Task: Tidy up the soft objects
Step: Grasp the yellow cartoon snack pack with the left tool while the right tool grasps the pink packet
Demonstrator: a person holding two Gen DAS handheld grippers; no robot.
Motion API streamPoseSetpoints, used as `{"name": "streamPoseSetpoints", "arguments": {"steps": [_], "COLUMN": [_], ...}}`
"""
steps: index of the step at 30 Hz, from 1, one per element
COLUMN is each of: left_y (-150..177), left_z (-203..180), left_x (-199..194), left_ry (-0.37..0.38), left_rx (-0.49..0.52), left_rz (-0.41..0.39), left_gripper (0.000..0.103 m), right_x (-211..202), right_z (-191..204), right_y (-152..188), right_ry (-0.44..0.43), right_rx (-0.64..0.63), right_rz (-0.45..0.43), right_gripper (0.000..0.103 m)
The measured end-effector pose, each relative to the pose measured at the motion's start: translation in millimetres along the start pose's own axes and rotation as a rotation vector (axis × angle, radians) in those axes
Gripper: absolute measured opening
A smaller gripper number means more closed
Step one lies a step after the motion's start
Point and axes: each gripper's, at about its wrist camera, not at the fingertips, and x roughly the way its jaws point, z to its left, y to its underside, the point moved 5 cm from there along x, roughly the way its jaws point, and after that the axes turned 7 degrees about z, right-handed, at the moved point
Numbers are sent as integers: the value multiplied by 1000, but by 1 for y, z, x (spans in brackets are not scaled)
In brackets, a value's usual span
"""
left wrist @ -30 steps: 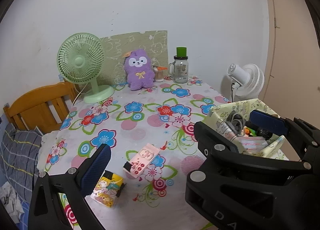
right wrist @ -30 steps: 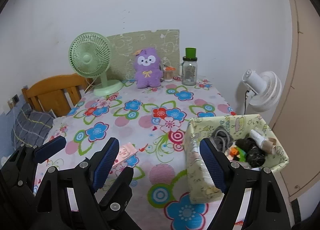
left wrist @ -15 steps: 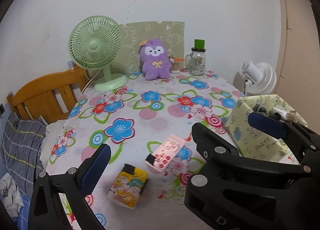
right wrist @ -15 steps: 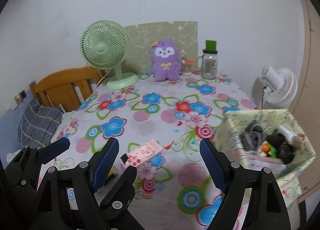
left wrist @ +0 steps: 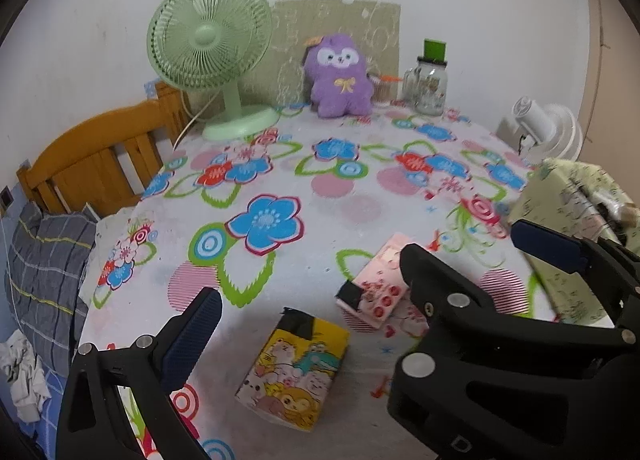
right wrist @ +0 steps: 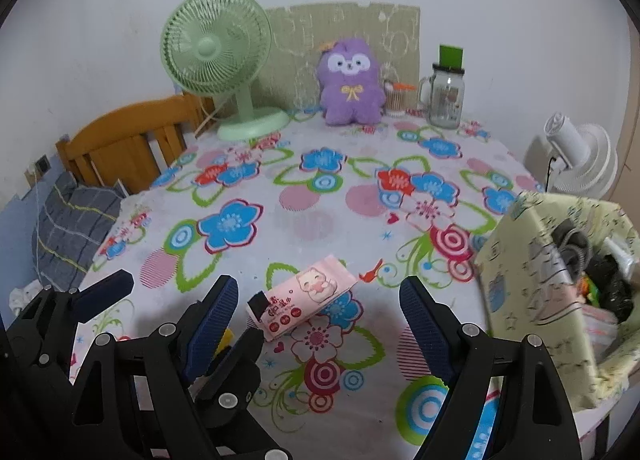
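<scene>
A yellow cartoon tissue pack (left wrist: pixel 296 372) lies on the flowered tablecloth near the front, between the open fingers of my left gripper (left wrist: pixel 360 276). A pink tissue pack (left wrist: pixel 376 288) lies just right of it; it also shows in the right wrist view (right wrist: pixel 304 296), ahead of my open, empty right gripper (right wrist: pixel 320 320). A purple plush toy (right wrist: pixel 350 83) sits upright at the back of the table. The left gripper (right wrist: pixel 156 300) shows at the lower left of the right wrist view and hides most of the yellow pack.
A green fabric bin (right wrist: pixel 560 280) with dark items and cables stands at the right edge. A green desk fan (right wrist: pixel 224 59), a glass jar with a green lid (right wrist: pixel 446 95) and a small cup stand at the back. A white fan (right wrist: pixel 576 155) and a wooden chair (right wrist: pixel 132 143) flank the table.
Both grippers have moved forward and left and lower over the table. The tissue packs now look larger and nearer, and the bin has slid toward the right edge. Both grippers stay open.
</scene>
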Motion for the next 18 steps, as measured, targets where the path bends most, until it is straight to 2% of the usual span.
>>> {"name": "streamPoseSetpoints", "arguments": {"steps": [3, 8, 12, 18], "left_y": [2, 6, 11, 17], "left_z": [6, 14, 17, 20], "left_x": [11, 27, 33, 45], "left_ry": [-22, -15, -31, -24], "left_rx": [4, -15, -13, -15], "left_rz": [19, 60, 83, 124], "left_gripper": [103, 102, 99, 82], "right_x": [14, 30, 39, 49], "right_z": [2, 5, 9, 14], "right_y": [0, 3, 5, 6], "right_ry": [6, 17, 10, 21], "right_rx": [-3, -15, -37, -71], "right_rz": [25, 52, 72, 88], "right_gripper": [85, 85, 85, 85]}}
